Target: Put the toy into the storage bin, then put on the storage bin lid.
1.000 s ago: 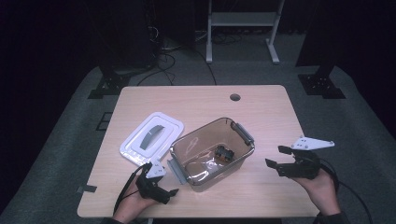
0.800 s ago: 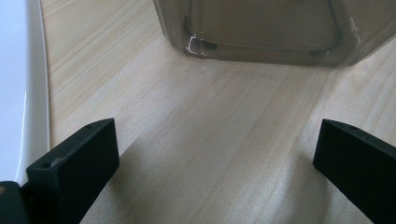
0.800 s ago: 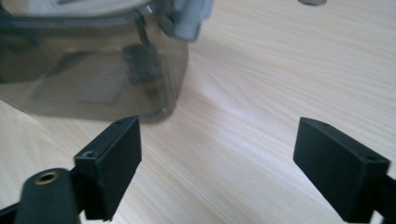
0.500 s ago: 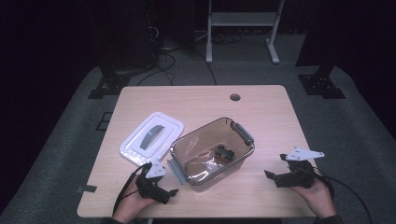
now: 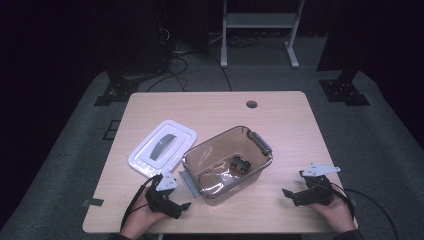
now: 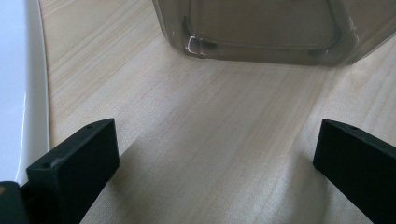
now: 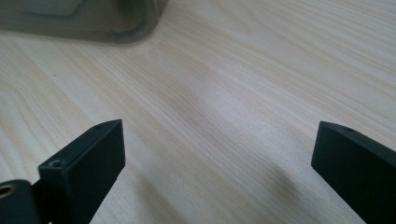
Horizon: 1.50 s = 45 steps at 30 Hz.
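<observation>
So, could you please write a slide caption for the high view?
Open tongs, left and right, rest on the table beside a clear container, its white lid alongside.

High view looks down on the table (image 5: 215, 107); both gripper views skim its wood closely.

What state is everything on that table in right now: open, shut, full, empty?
Box: open, lid off, upright, with a small dark object inside.
Lid: off, lying flat on the table beside the box.
Left gripper: open, holding nothing, low over the table.
Right gripper: open, holding nothing, low over the table.
</observation>
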Available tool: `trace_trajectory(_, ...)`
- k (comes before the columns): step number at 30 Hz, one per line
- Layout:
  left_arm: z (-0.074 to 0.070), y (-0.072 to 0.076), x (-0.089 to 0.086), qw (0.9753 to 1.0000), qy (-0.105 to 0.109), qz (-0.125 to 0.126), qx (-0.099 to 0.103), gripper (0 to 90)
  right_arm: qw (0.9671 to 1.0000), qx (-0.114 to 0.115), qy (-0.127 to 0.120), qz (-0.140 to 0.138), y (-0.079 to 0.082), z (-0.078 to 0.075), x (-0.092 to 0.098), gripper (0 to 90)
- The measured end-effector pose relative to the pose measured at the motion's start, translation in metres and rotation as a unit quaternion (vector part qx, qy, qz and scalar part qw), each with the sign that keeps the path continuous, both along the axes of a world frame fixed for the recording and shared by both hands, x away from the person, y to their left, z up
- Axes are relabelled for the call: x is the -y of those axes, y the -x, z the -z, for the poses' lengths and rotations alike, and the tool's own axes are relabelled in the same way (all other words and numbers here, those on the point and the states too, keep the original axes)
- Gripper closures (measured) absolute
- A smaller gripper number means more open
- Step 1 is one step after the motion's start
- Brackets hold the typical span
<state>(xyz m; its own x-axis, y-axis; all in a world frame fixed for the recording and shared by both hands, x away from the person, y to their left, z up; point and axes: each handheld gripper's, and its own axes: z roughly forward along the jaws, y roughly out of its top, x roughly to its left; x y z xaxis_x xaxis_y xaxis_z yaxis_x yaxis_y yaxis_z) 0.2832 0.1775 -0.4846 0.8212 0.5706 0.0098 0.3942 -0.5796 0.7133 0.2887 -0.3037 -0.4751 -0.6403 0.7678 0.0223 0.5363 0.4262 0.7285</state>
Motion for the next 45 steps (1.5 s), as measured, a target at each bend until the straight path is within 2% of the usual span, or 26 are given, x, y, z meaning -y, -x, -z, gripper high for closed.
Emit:
trace_trajectory(10, -0.004, 0.001, -0.001, 0.9999, -0.012, 0.002, -0.002, 0.0, 0.9998, -0.011, 0.018, -0.004, -0.004, 0.012, -0.003, 1.8)
trace_trajectory(19, -0.013, 0.002, -0.008, 0.9999, -0.008, -0.011, 0.004, 0.0, 0.9999, -0.003, 0.012, -0.009, -0.004, 0.013, -0.004, 1.6)
trace_trajectory(24, -0.019, 0.000, -0.012, 0.9998, -0.004, -0.017, 0.008, 0.0, 0.9999, -0.003, 0.012, -0.002, -0.003, 0.013, -0.005, 1.6)
trace_trajectory(33, -0.030, -0.008, -0.019, 0.9994, -0.009, -0.029, 0.019, 0.0, 0.9999, -0.003, 0.012, 0.003, -0.002, 0.013, -0.005, 1.6)
trace_trajectory(45, -0.046, -0.024, -0.026, 0.9984, 0.004, -0.049, 0.030, 0.0, 0.9999, -0.004, 0.012, 0.003, -0.002, 0.013, -0.006, 1.6)
